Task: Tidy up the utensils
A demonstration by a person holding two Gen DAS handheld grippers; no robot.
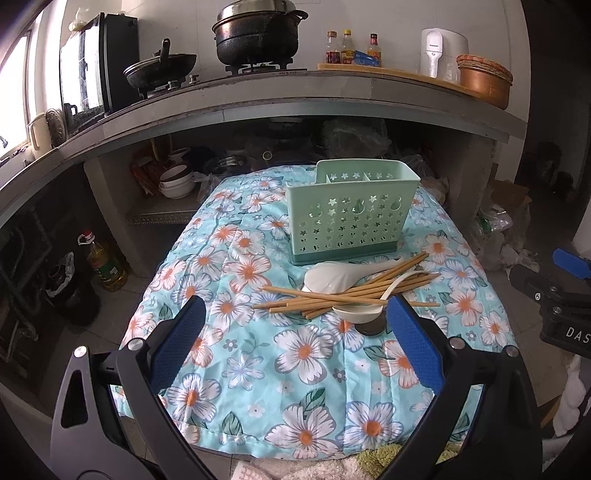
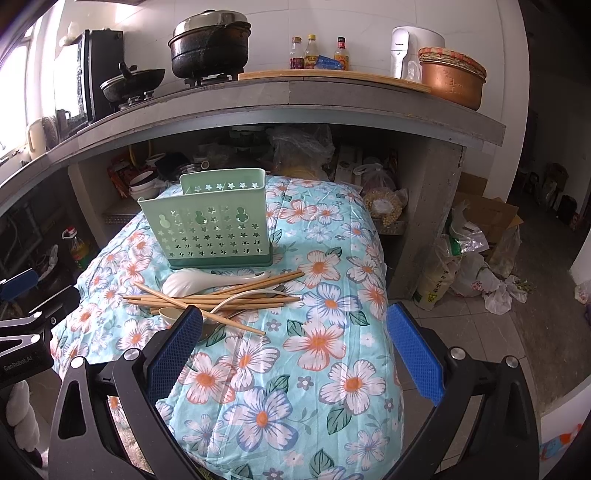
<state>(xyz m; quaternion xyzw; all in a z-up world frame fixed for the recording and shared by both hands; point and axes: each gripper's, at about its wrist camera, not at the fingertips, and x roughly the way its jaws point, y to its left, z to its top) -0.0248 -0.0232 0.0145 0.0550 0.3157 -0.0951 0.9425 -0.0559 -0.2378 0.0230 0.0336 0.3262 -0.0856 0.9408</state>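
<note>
A pale green utensil caddy [image 1: 351, 214] [image 2: 212, 225] with star cut-outs stands upright and empty at the back of the floral tablecloth [image 1: 280, 354] [image 2: 295, 369]. In front of it lies a heap of wooden chopsticks [image 1: 332, 295] [image 2: 221, 299], a big white spoon [image 1: 332, 277] [image 2: 192, 282] and a smaller white spoon [image 1: 358, 310] [image 2: 173, 314]. My left gripper [image 1: 295, 314] is open, short of the heap, its right finger beside the small spoon. My right gripper [image 2: 295, 321] is open too, its left finger over the small spoon's bowl; it also shows at the left wrist view's right edge [image 1: 565, 266].
Behind the table runs a concrete counter [image 1: 258, 96] with a black pot [image 1: 258, 33], a wok [image 1: 159, 70], sauce bottles [image 1: 351, 48] and a copper bowl [image 1: 484, 81]. Bowls [image 1: 177, 181] sit under it. An oil bottle [image 1: 105, 262] and bags [image 2: 472, 266] stand on the floor.
</note>
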